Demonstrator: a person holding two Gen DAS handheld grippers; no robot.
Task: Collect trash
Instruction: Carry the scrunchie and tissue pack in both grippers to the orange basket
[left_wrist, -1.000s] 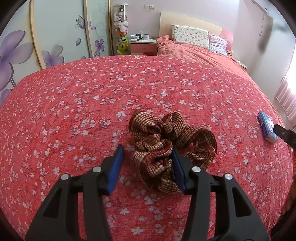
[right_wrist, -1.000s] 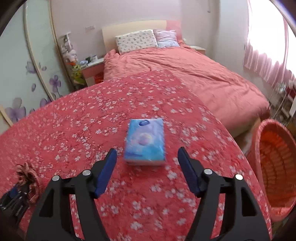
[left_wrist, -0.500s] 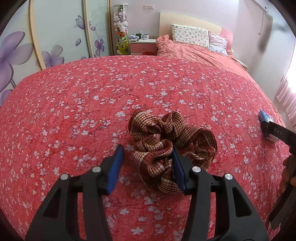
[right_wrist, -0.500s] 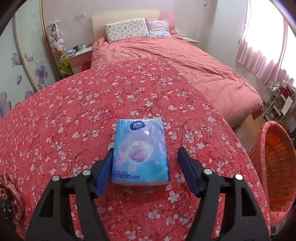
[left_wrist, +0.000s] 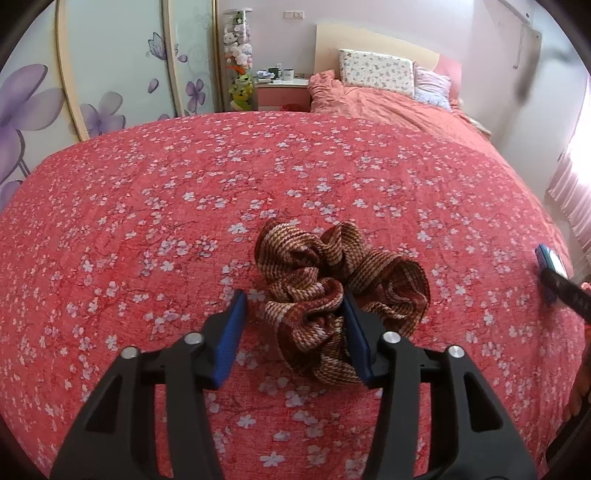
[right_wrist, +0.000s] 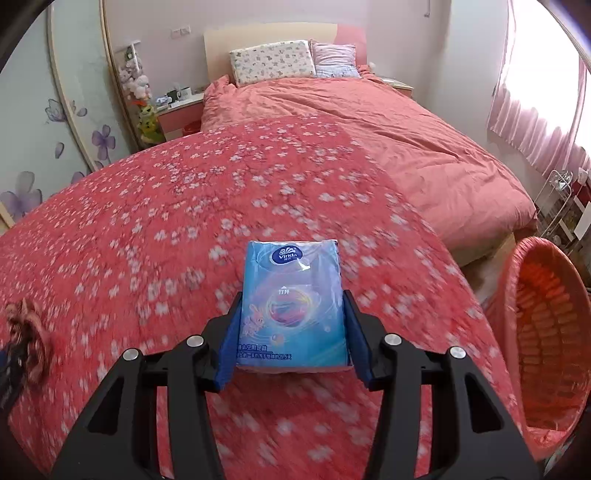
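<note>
Right gripper (right_wrist: 293, 308): jaws just closed in, both pads now against the blue tissue pack (right_wrist: 291, 295), centre frame on the floral bedspread (right_wrist: 147, 221). Left gripper (left_wrist: 293, 308): jaws closing, part-wide astride the brown scrunchie (left_wrist: 332, 280), lower centre; left pad clear. Red basket (right_wrist: 546, 332), right edge.

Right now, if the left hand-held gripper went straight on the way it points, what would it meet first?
Probably the striped scrunchie: it already lies partly between the left hand-held gripper fingers, with the floral bedspread directly beneath. Depth is hard to judge.
</note>
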